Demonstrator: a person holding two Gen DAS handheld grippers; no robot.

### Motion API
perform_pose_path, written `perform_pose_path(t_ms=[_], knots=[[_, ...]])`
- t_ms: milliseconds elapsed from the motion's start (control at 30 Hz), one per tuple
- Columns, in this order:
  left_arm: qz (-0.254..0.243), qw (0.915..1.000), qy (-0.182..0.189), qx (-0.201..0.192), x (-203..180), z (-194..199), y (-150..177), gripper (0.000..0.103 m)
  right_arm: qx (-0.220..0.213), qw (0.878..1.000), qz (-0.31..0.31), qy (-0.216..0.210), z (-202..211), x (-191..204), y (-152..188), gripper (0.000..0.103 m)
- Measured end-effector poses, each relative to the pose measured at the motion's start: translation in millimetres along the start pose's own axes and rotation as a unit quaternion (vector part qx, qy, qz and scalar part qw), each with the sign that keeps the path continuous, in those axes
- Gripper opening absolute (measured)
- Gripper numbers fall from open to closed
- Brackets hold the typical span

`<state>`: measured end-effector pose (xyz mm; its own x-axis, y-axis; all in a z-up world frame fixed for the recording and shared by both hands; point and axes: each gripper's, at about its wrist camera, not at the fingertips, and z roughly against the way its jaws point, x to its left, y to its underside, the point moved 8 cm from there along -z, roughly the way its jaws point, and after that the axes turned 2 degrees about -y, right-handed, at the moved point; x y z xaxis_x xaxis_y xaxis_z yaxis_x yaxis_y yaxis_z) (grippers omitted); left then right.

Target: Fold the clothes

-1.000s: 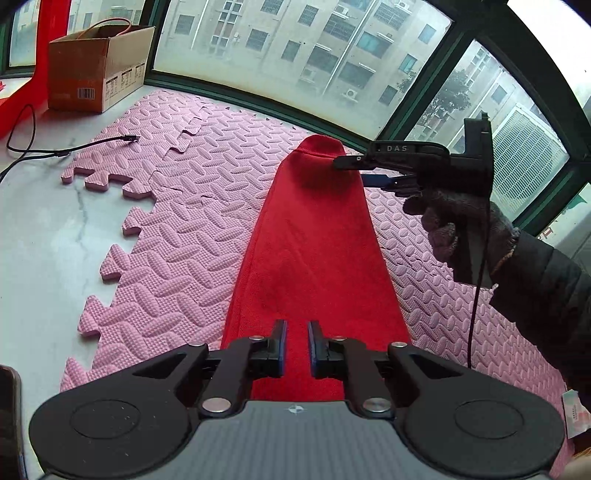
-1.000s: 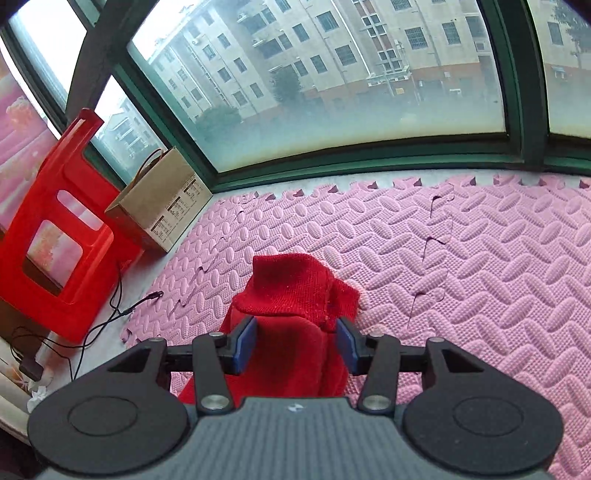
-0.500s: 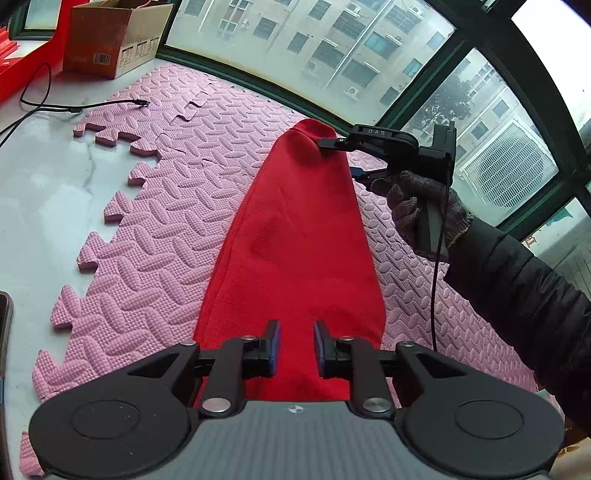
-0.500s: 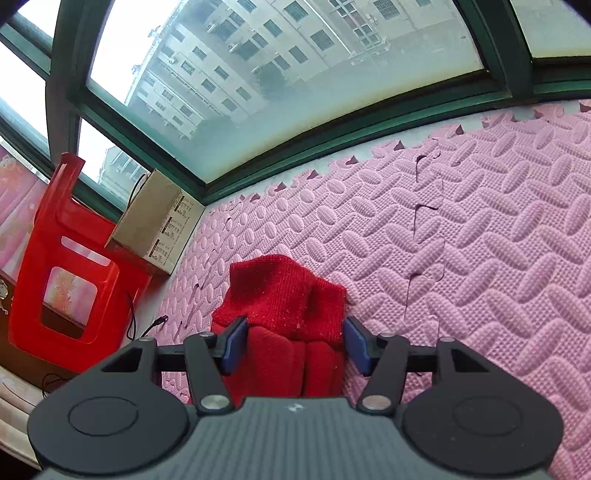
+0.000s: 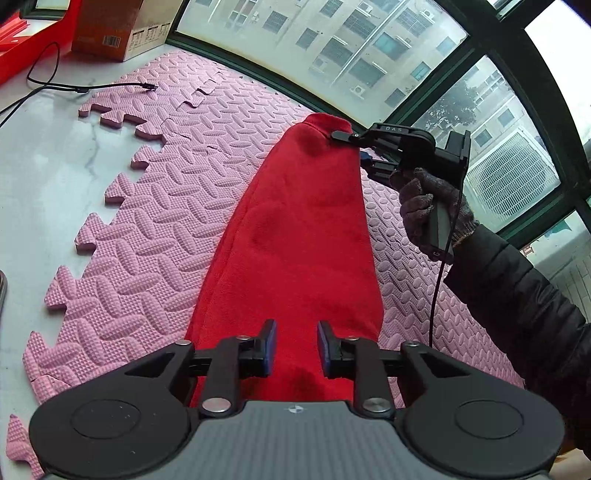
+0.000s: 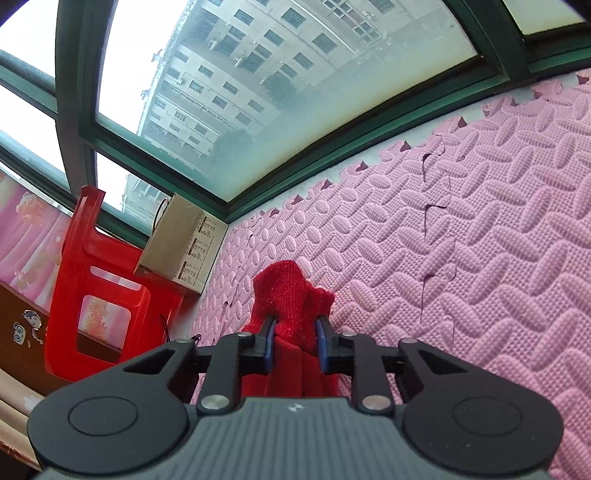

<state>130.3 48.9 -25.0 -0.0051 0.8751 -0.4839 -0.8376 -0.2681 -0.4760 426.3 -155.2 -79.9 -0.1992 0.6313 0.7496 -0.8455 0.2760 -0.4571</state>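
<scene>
A red garment (image 5: 295,236) lies folded into a long narrow strip on the pink foam mat (image 5: 147,229). My left gripper (image 5: 293,345) is over its near end, jaws apart, with cloth showing in the gap. My right gripper (image 5: 352,146) is at the far end of the strip, one finger above the cloth and one below. In the right wrist view my right gripper (image 6: 295,341) is shut on the ribbed end of the garment (image 6: 286,291), which bunches up between the blue pads.
A cardboard box (image 5: 122,29) and a red plastic stool (image 6: 92,295) stand at the mat's far left by the window. A black cable (image 5: 74,86) lies on the white floor. The mat (image 6: 480,277) stretches to the right of the garment.
My right gripper has closed from wide open onto the garment's far end and tilted upward. My left gripper's jaws have spread a little wider over the near end.
</scene>
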Motion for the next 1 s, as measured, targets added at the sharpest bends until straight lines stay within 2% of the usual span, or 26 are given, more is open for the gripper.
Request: perform_pose_path(t_ms=[133, 400, 533, 633, 767, 1000], knots=[[0.01, 0.9999, -0.002, 0.0, 4, -6, -5, 0.025, -0.005, 0.999, 0.049, -0.006, 16, 31, -2, 0.019], [0.01, 0.9998, -0.014, -0.004, 9, -44, -38, 0.023, -0.008, 0.991, 0.131, -0.031, 58, 99, 11, 0.018], [0.014, 0.9997, -0.02, -0.004, 13, -62, -54, 0.022, -0.011, 0.987, 0.153, -0.05, 83, 127, 25, 0.01], [0.038, 0.999, -0.021, 0.003, 29, -71, -56, 0.021, -0.01, 0.983, 0.173, -0.058, 100, 145, 37, 0.008], [0.045, 0.9989, -0.005, -0.01, 31, -53, -51, 0.022, -0.005, 0.979, 0.191, -0.07, 117, 162, 58, 0.004], [0.043, 0.9983, -0.004, -0.04, 36, 0, -27, 0.023, 0.0, 0.973, 0.214, -0.091, 141, 187, 92, 0.004]])
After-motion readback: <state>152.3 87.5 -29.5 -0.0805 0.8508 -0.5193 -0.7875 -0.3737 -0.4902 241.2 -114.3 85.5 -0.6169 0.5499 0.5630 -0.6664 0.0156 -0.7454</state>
